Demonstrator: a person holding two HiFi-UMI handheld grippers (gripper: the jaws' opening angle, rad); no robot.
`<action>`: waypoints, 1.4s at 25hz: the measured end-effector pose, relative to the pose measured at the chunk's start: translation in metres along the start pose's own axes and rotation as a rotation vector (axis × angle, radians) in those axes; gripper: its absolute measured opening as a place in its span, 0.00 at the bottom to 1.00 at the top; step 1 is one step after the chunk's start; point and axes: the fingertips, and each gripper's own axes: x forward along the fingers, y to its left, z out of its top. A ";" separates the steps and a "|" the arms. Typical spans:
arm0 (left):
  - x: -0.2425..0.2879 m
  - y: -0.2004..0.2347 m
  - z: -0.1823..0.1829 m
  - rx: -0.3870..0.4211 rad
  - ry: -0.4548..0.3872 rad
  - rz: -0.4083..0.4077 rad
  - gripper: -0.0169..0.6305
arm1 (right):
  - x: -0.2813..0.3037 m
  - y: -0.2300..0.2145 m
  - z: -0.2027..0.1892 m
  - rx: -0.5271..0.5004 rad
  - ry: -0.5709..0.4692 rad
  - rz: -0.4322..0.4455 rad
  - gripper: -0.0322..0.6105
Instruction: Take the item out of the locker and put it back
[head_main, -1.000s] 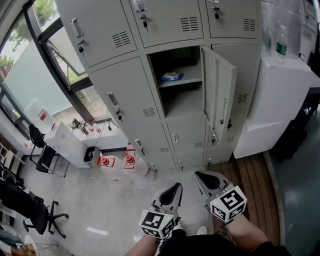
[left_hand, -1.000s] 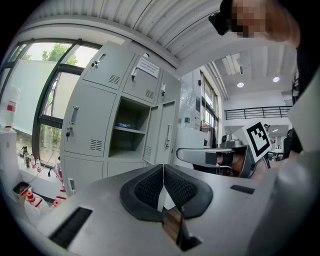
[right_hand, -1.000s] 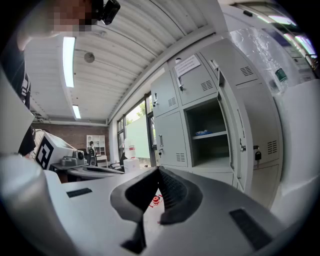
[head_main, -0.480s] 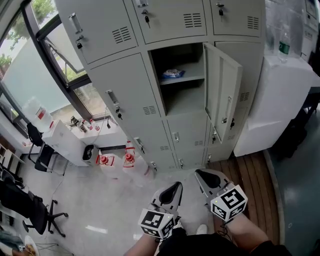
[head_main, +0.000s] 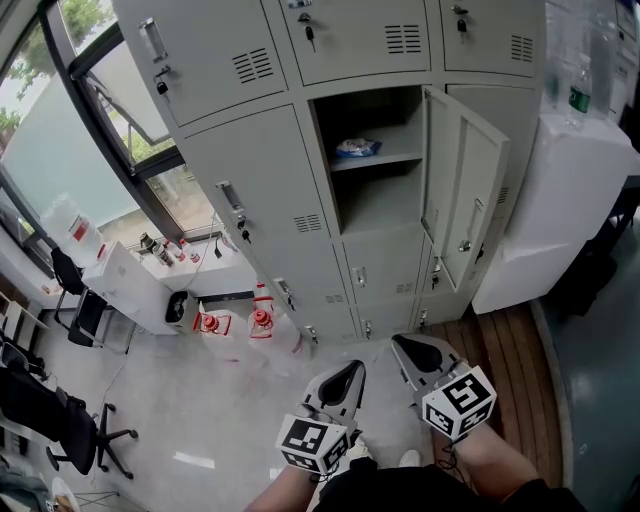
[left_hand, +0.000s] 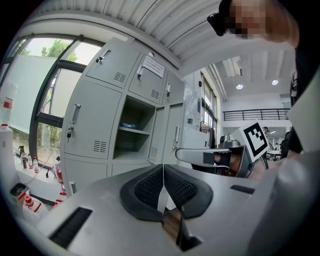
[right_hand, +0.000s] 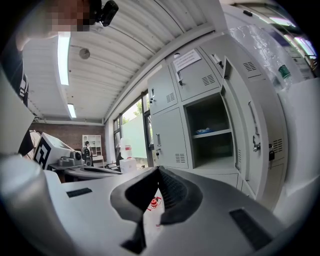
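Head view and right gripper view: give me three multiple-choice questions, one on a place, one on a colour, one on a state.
1. Where does the blue and white packet lie?
A. on the floor
B. on the shelf of the open locker
C. on a chair

2. What colour are the locker doors?
A. red
B. black
C. pale grey

3. How do the jaws of the right gripper stand?
A. shut, with nothing between them
B. wide apart
C. shut on the packet

Answers: 1 B, the head view shows it resting on that shelf; 2 C, every door is pale grey; 3 A, the pads meet with nothing between them.
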 end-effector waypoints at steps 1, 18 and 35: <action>0.000 0.005 0.001 0.003 -0.001 -0.002 0.05 | 0.004 0.001 0.001 0.000 0.001 -0.001 0.13; 0.008 0.086 0.014 -0.003 -0.010 -0.067 0.05 | 0.092 0.007 0.013 -0.017 0.000 -0.059 0.13; 0.040 0.111 0.040 0.015 -0.048 -0.134 0.05 | 0.133 -0.034 0.052 -0.091 -0.048 -0.161 0.13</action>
